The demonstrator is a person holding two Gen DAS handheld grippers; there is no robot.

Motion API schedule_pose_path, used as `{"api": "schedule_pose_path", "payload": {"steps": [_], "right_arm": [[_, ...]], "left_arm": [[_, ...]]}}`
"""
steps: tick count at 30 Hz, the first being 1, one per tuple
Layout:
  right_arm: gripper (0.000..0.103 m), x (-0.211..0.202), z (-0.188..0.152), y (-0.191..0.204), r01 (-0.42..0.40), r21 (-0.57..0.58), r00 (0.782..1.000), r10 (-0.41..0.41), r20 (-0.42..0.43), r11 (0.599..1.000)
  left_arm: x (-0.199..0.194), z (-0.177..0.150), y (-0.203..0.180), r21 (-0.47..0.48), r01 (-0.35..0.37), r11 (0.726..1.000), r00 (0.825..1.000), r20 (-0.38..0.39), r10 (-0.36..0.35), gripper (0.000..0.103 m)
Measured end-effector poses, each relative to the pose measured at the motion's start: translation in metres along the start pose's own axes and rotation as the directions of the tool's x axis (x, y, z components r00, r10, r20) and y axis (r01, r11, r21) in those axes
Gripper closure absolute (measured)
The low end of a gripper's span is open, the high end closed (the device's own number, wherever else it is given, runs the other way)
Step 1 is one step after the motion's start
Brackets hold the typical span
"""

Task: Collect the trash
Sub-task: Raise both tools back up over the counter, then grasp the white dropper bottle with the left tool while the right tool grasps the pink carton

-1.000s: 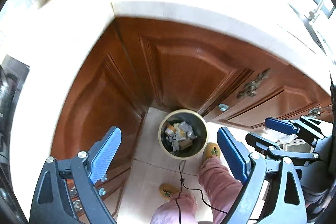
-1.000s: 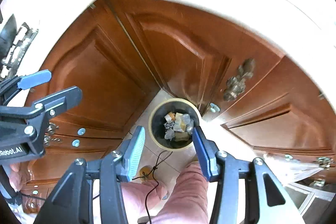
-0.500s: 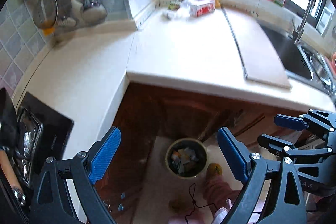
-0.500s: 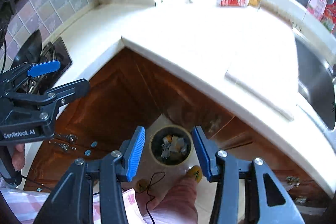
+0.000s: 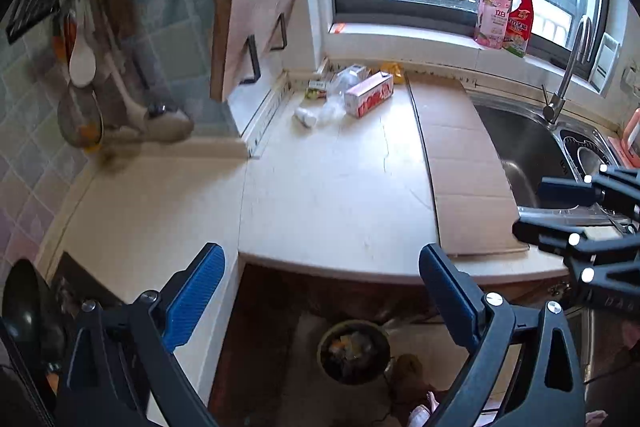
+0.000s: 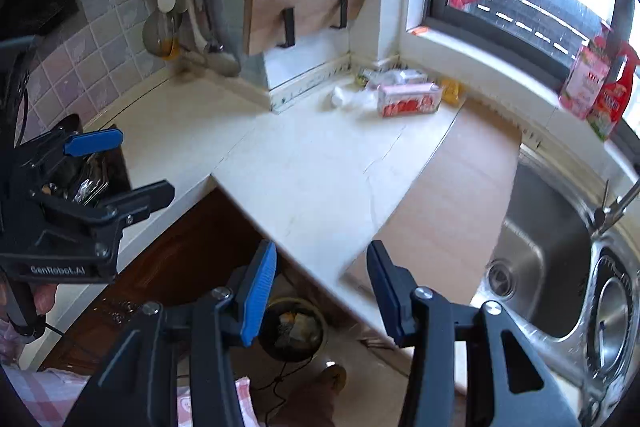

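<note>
Here, in the left wrist view, the left gripper (image 5: pixel 318 301) has just been opening and gapes wide and empty above the trash bin (image 5: pixel 354 357); litter (image 5: pixel 352 93) sits in the counter's (image 5: pixel 320 187) far corner. In the right wrist view, the right gripper (image 6: pixel 322 291) stands partly open, holding nothing.

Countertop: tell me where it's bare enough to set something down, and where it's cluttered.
Bare: the pale countertop from its front edge back, between the stove and the wooden board beside the sink. Crowded: the back corner under the window, with the red-and-white carton, wrappers and yellow packet.
</note>
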State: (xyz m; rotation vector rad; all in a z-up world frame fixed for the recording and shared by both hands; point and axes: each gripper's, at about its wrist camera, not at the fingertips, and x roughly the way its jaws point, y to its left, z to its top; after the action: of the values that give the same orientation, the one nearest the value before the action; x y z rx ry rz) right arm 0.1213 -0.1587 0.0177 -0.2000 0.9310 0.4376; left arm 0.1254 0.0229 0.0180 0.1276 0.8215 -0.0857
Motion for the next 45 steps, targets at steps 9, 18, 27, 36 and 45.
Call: {"api": "schedule_pose_path", "payload": {"steps": [9,18,27,36,45], "right_arm": [[0.055,0.004,0.069,-0.067,0.024,0.001,1.0,-0.024,0.015,1.0],[0.055,0.06,0.134,-0.147,0.005,0.112,0.999,0.0,-0.038,0.994],[0.05,0.157,0.187,-0.199,-0.044,0.253,0.995,0.066,-0.08,0.967],[0.049,0.267,0.212,-0.227,-0.103,0.478,0.973,0.188,-0.134,0.872],[0.046,0.336,0.223,-0.238,-0.079,0.651,0.955,0.245,-0.168,0.755]], "left_arm": [[0.021,0.079,-0.011,0.068,-0.019,0.998,1.0,0.025,0.018,0.006],[0.09,0.162,-0.009,0.058,-0.044,0.997,0.999,-0.015,0.045,0.005],[0.205,0.206,-0.019,0.017,-0.137,0.99,0.99,-0.039,0.138,0.012],[0.315,0.209,-0.004,-0.15,-0.137,0.979,0.976,-0.191,0.107,0.037],[0.36,0.208,0.022,-0.253,-0.149,0.956,0.969,-0.231,0.09,0.041]]}}
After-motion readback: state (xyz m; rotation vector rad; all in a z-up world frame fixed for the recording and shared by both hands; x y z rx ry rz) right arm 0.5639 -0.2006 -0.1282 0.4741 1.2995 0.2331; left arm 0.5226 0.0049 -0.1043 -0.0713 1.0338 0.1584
